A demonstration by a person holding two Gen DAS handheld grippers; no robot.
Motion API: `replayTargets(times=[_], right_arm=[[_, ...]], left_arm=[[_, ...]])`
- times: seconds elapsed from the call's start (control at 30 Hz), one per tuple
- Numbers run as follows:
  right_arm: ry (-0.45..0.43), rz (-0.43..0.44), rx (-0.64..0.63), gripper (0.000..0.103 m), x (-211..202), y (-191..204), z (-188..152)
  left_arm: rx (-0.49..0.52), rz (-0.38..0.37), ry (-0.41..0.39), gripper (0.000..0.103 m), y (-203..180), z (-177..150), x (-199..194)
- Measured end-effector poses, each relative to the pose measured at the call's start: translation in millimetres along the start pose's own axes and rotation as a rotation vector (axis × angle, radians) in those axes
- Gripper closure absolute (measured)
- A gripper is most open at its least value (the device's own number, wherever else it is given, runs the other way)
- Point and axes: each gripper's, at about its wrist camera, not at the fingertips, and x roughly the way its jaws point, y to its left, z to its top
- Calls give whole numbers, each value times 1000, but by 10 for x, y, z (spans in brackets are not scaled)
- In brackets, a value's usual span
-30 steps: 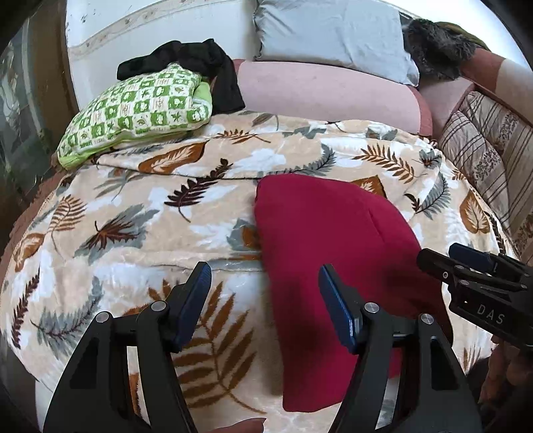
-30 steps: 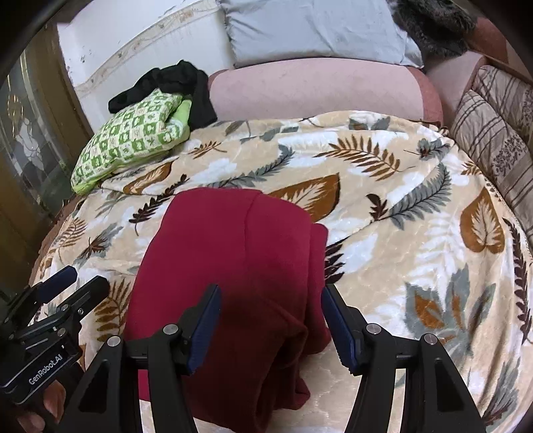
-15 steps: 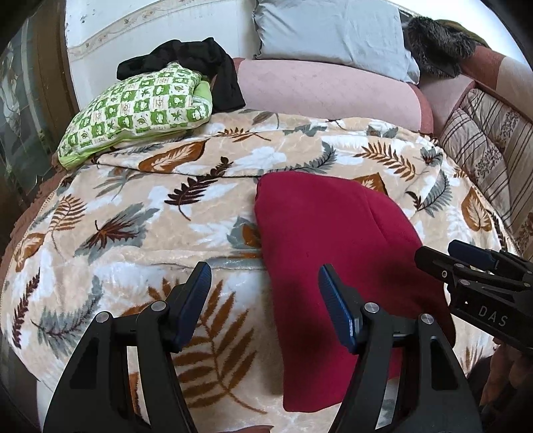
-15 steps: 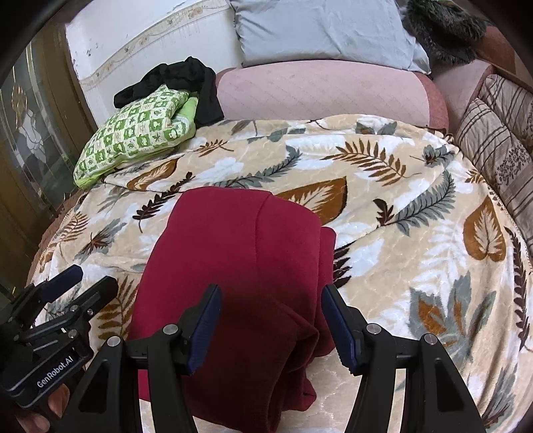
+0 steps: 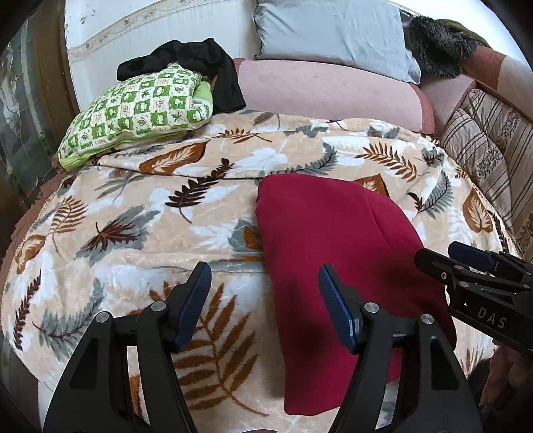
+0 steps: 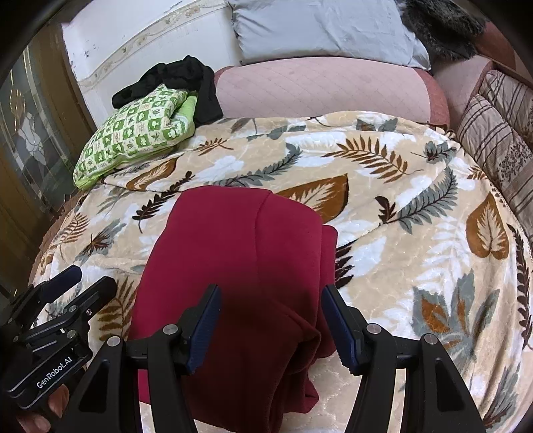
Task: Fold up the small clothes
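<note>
A dark red garment (image 5: 333, 239) (image 6: 240, 266) lies folded in layers on the leaf-patterned blanket (image 5: 140, 216) (image 6: 416, 233). My left gripper (image 5: 263, 289) hovers open above the garment's left edge, one finger over the blanket, the other over the red cloth, nothing between them. My right gripper (image 6: 269, 309) is open above the garment's near right part, holding nothing. In the left wrist view the right gripper (image 5: 443, 259) shows at the right edge; in the right wrist view the left gripper (image 6: 90, 283) shows at the lower left.
A green checked pillow (image 5: 140, 110) (image 6: 136, 133) with black clothes (image 5: 186, 63) (image 6: 180, 80) lies at the back left. A pink bolster (image 5: 329, 90), a grey pillow (image 5: 333, 30) and striped cushions (image 5: 489, 143) line the back and right. A glass door (image 6: 23, 140) stands left.
None of the objects has shifted; both grippers hang open in nearly the same place over the red garment.
</note>
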Motion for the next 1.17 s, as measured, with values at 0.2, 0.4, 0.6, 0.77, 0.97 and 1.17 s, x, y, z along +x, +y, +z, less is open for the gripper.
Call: replayTargets(times=[0.2, 0.4, 0.6, 0.77, 0.97, 1.17], right_arm=[[8, -7, 8, 43, 11, -48, -5], [5, -9, 25, 43, 9, -115, 6], [11, -4, 8, 43, 42, -65, 9], [24, -4, 5, 43, 93, -40, 3], [36, -4, 6, 43, 138, -18, -7], [42, -2, -2, 43, 164, 16, -6]], left_arm=[[15, 3, -1, 36, -46, 16, 12], [19, 2, 6, 36, -77, 13, 38], [13, 2, 8, 36, -74, 12, 43], [5, 0, 14, 36, -67, 6, 68], [1, -11, 0, 36, -47, -12, 95], [-13, -25, 13, 36, -5, -11, 114]])
